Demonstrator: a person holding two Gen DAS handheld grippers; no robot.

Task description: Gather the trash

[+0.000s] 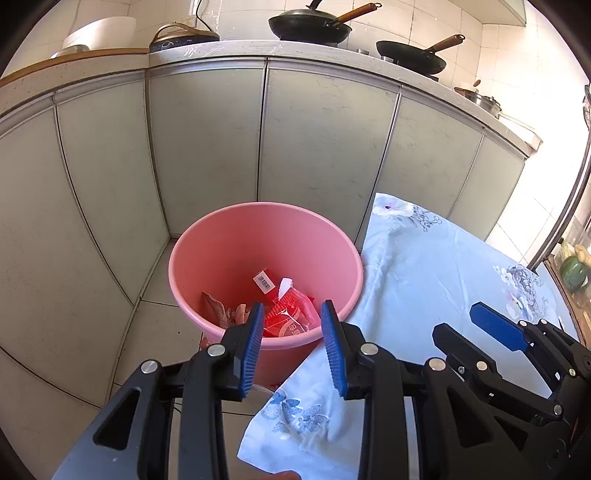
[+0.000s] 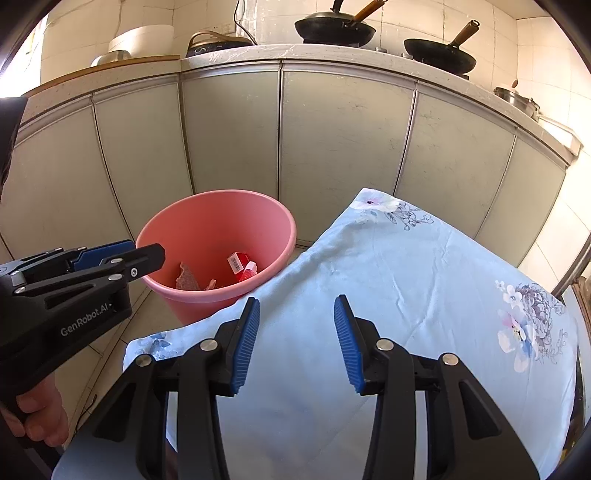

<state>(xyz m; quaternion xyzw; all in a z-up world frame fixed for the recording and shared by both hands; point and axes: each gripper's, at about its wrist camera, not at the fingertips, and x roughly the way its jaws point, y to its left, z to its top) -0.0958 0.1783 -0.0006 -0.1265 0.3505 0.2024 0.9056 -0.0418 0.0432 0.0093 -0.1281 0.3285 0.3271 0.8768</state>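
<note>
A pink plastic bucket (image 1: 229, 251) stands on the tiled floor against the cabinets. Inside lie a red packet with a barcode (image 1: 265, 279), a red-and-white wrapper (image 1: 290, 314) and brownish scraps (image 1: 218, 308). My left gripper (image 1: 291, 323) is open and empty, held over the bucket's near rim. My right gripper (image 2: 297, 317) is open and empty above the light blue floral cloth (image 2: 406, 280). The bucket (image 2: 207, 221) and the left gripper (image 2: 122, 258) also show in the right wrist view. The right gripper shows at the right of the left wrist view (image 1: 480, 325).
The cloth-covered table (image 1: 424, 266) sits right of the bucket, its edge touching the rim. Grey-green cabinet doors (image 1: 314, 140) run behind. The counter above holds two woks (image 1: 310, 26), a steel pot (image 1: 480, 99) and a white cooker (image 1: 99, 31).
</note>
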